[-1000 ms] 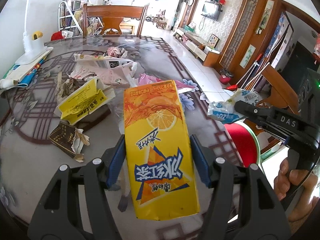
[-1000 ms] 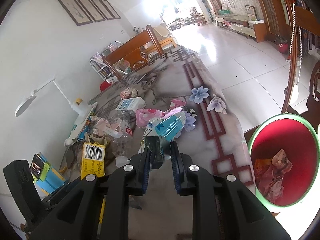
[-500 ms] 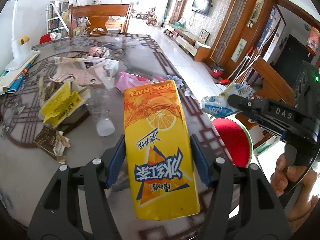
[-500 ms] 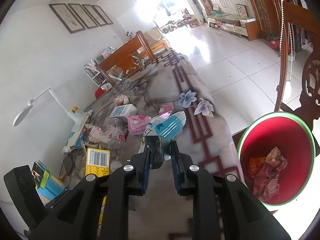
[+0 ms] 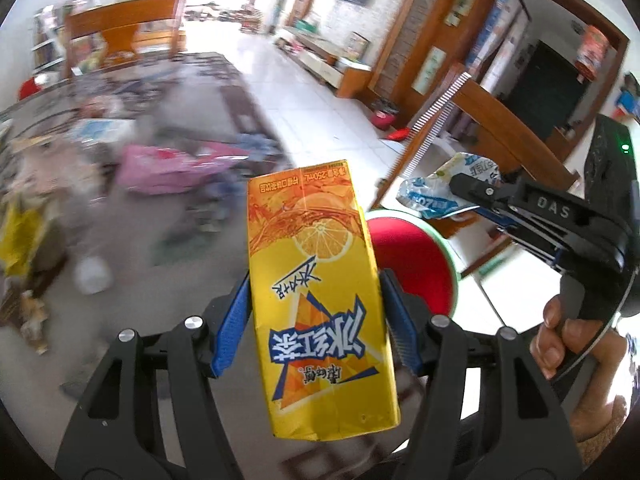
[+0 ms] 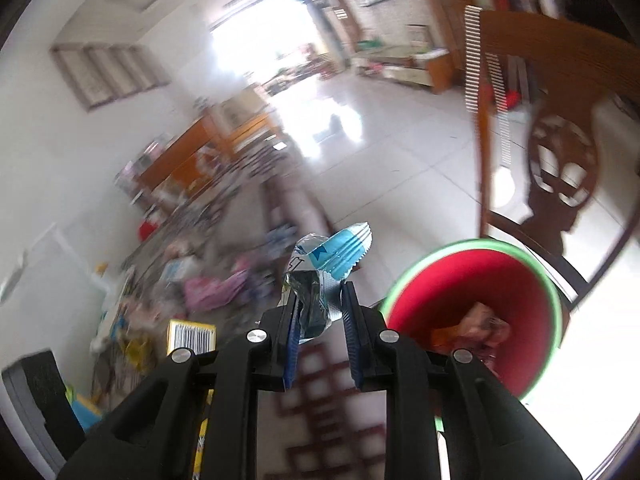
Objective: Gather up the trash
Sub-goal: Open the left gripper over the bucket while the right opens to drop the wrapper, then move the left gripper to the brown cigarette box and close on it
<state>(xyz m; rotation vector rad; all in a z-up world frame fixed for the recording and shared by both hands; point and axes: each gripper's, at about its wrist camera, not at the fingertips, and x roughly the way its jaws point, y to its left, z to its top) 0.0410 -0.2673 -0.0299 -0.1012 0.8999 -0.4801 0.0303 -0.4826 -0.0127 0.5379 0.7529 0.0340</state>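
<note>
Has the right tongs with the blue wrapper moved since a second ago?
Yes. The right tongs carried the blue wrapper off the table edge toward the red bin, which now looks nearer.

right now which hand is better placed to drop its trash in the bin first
Right, probably. The right gripper, shut on the wrapper, sits just beside the bin rim. The left gripper holds the carton over the table edge, with the bin further ahead.

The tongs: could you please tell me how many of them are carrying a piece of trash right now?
2. The left tongs clamp the yellow drink carton; the right tongs pinch the blue-and-white wrapper near the red bin.
</note>
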